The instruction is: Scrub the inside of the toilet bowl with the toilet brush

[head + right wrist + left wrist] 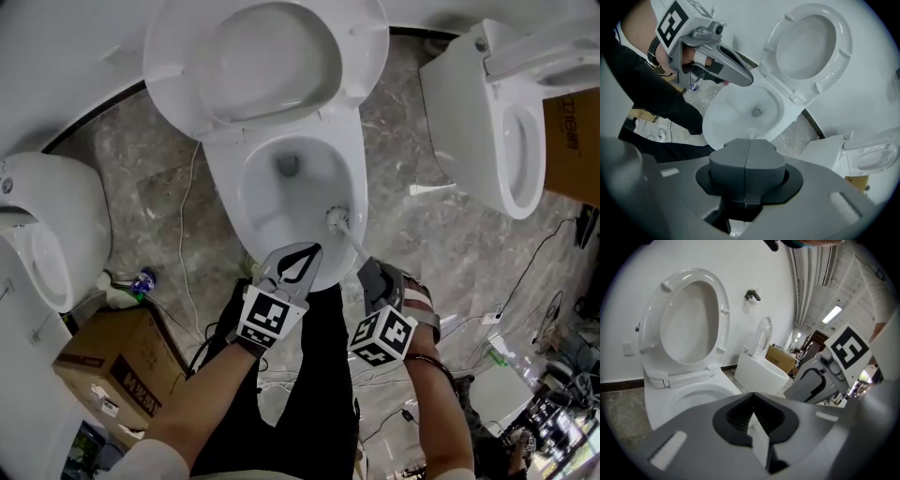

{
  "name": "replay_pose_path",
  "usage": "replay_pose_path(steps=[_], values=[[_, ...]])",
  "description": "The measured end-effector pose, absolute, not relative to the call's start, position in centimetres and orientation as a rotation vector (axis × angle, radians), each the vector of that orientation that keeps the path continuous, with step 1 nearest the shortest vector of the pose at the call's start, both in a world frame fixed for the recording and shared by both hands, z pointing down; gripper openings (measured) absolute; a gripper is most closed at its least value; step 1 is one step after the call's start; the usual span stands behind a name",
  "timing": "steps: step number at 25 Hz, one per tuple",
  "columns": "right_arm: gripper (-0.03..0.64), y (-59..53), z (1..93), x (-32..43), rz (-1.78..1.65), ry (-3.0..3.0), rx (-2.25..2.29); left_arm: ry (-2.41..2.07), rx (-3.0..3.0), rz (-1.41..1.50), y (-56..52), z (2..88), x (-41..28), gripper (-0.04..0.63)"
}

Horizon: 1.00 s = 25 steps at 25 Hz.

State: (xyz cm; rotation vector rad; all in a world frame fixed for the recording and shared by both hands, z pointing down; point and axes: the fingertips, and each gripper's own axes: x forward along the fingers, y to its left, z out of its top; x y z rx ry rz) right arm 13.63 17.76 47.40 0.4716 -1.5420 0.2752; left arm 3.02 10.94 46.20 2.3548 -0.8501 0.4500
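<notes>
A white toilet stands ahead of me with its lid and seat raised; its bowl is open. A white toilet brush has its head down against the bowl's inner right wall. The handle slants back to my right gripper, which is shut on it at the bowl's front rim. In the right gripper view the jaws meet, and the brush head peeks just beyond them. My left gripper hovers over the front rim, shut, with its tips beside the handle. Its pads close together.
A second toilet stands to the right and a third to the left. A cardboard box sits on the marble floor at lower left. Cables trail across the floor on the right. The person's black trousers are directly below.
</notes>
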Motion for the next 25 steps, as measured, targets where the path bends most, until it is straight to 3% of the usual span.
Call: replay_pose_path(steps=[25], values=[[0.16, 11.0, 50.6, 12.6, 0.17, -1.608, 0.843, -0.868, 2.407, 0.469, 8.9, 47.8, 3.1, 0.006]])
